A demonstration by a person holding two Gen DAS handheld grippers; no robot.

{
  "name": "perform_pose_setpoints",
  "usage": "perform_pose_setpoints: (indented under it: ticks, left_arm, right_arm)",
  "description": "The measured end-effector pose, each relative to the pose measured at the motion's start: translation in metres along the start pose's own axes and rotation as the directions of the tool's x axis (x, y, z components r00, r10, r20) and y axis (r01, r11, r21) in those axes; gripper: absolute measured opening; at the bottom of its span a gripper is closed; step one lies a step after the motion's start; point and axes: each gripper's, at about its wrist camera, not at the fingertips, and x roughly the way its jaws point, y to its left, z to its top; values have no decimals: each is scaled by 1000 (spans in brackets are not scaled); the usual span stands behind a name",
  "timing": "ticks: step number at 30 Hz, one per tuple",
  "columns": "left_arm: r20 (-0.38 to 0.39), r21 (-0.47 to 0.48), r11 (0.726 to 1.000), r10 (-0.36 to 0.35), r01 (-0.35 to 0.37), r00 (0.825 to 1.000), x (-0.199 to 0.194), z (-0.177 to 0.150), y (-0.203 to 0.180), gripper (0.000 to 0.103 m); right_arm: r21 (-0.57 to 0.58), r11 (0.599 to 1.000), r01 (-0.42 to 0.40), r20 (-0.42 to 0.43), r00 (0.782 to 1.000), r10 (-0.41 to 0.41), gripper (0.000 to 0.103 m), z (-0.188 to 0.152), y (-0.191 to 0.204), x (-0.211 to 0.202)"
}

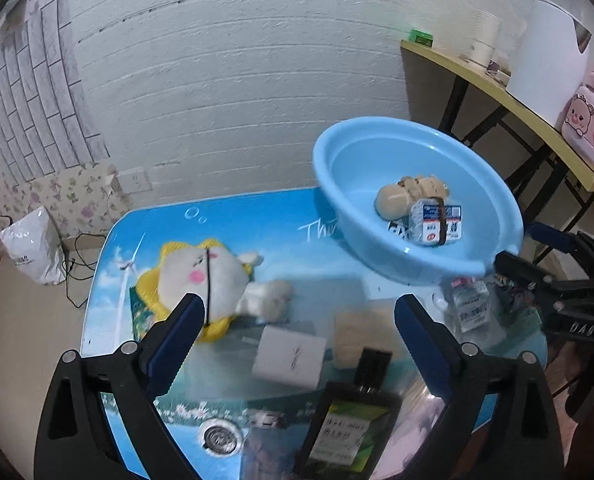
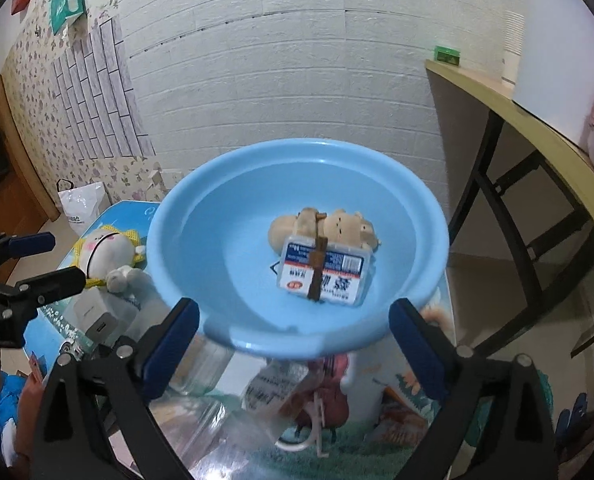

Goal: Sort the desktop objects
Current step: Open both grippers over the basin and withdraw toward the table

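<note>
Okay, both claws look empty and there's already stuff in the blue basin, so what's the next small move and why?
Probably ease the left claw down onto the white charger block just ahead of it. Both claws are open and empty, the right claw hanging at the blue basin rim. The basin already holds a tan plush and a blue-and-white pack, while the charger lies unsorted on the table.

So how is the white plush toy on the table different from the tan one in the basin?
The white plush toy lies on the table, outside the blue basin; the tan plush toy lies inside it, against a small blue-and-white box. The white one has yellow trim and pink cheeks; the tan one is plain beige. Both lie on their sides, and neither is held.
</note>
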Motion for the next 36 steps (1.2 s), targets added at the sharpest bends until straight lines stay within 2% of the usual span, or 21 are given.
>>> perform_pose_setpoints:
  ticks: [4, 13, 19, 30, 33, 36]
  left_arm:
    - [-5, 1, 1000, 7, -7, 1000, -2, -13, 5, 98]
    - [-19, -13, 999, -33, 33, 999, -6, -55, 17, 99]
    - [-36, -16, 1000, -22, 22, 999, -9, -82, 28, 99]
    - [-89, -64, 997, 42, -48, 995, -5, -126, 62, 99]
    - [-90, -90, 995, 22, -30, 996, -5, -130, 68, 99]
    - [-73, -62, 998, 15, -20, 997, -8, -131, 63, 99]
  right_arm:
    - [28, 1000, 14, 7, 1000, -14, 98, -10, -3, -10]
    - [94, 995, 35, -2, 999, -35, 98, -38, -3, -25]
    - [82, 996, 47, -39, 998, -44, 98, -64, 7, -28]
    - [69, 998, 6, -76, 997, -1, 98, -94, 27, -27]
    - [54, 999, 2, -89, 996, 2, 98, -96, 34, -25]
    - [47, 999, 3, -91, 996, 1, 98, -96, 38, -24]
